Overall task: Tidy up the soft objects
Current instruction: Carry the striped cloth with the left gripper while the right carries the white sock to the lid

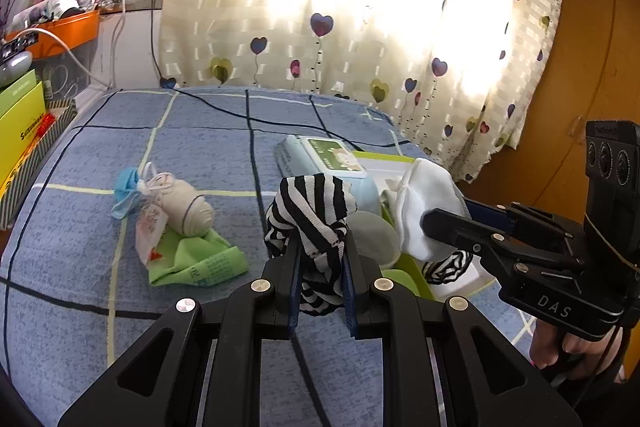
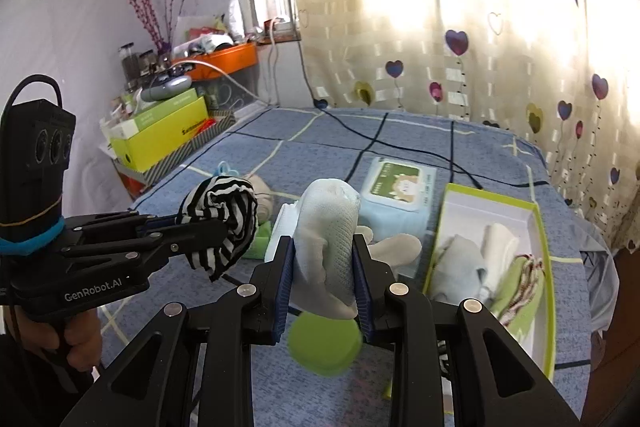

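Observation:
My left gripper [image 1: 320,255] is shut on a black-and-white striped sock [image 1: 316,211], held up above the blue checked bedspread [image 1: 200,147]. My right gripper [image 2: 324,259] is shut on a white sock [image 2: 328,227], which hangs bunched between the blue pads. Each gripper shows in the other's view: the right gripper [image 1: 436,223] with the white sock [image 1: 424,203] at the right, the left gripper [image 2: 228,231] with the striped sock [image 2: 224,211] at the left. The two grippers hang side by side, a little apart. A green-rimmed box [image 2: 488,193] holds several folded cloths.
On the bed lie a wet-wipes pack [image 2: 394,195], a rolled cream sock [image 1: 188,211], a green cloth [image 1: 196,263], a blue item [image 1: 124,191] and a round green lid [image 2: 324,343]. Yellow boxes [image 2: 160,139] stand at the left, a heart-print curtain [image 1: 360,27] behind.

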`<state>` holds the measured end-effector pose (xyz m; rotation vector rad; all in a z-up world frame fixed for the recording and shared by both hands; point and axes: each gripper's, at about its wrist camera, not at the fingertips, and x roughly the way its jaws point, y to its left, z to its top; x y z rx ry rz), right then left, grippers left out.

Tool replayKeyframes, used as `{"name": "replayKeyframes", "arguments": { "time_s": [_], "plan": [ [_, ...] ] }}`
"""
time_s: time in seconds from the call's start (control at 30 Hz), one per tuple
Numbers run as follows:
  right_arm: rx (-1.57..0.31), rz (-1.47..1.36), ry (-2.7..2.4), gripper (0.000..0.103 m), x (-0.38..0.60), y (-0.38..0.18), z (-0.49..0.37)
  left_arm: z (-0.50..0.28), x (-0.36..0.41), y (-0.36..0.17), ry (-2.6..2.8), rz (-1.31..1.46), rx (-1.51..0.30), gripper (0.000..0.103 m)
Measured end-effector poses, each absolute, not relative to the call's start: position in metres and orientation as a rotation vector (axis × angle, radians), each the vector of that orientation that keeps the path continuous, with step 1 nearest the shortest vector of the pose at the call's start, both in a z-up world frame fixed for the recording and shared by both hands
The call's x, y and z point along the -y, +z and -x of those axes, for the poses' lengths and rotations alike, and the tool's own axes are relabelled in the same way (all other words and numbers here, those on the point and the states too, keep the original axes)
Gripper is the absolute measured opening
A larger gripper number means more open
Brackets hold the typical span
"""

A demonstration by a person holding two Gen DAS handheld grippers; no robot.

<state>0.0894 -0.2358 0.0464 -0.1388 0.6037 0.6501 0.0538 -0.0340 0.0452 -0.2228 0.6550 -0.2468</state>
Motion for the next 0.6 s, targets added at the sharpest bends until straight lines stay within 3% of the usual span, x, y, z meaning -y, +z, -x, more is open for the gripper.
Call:
{"name": "replayKeyframes", "arguments": {
  "time_s": [0.6],
  "plan": [
    [-0.577,0.09,0.582,0.026,0.284,0.05,-0.084,-0.06,0.075,0.055,-0.306,0.183,-0.658,0.018]
  ]
}}
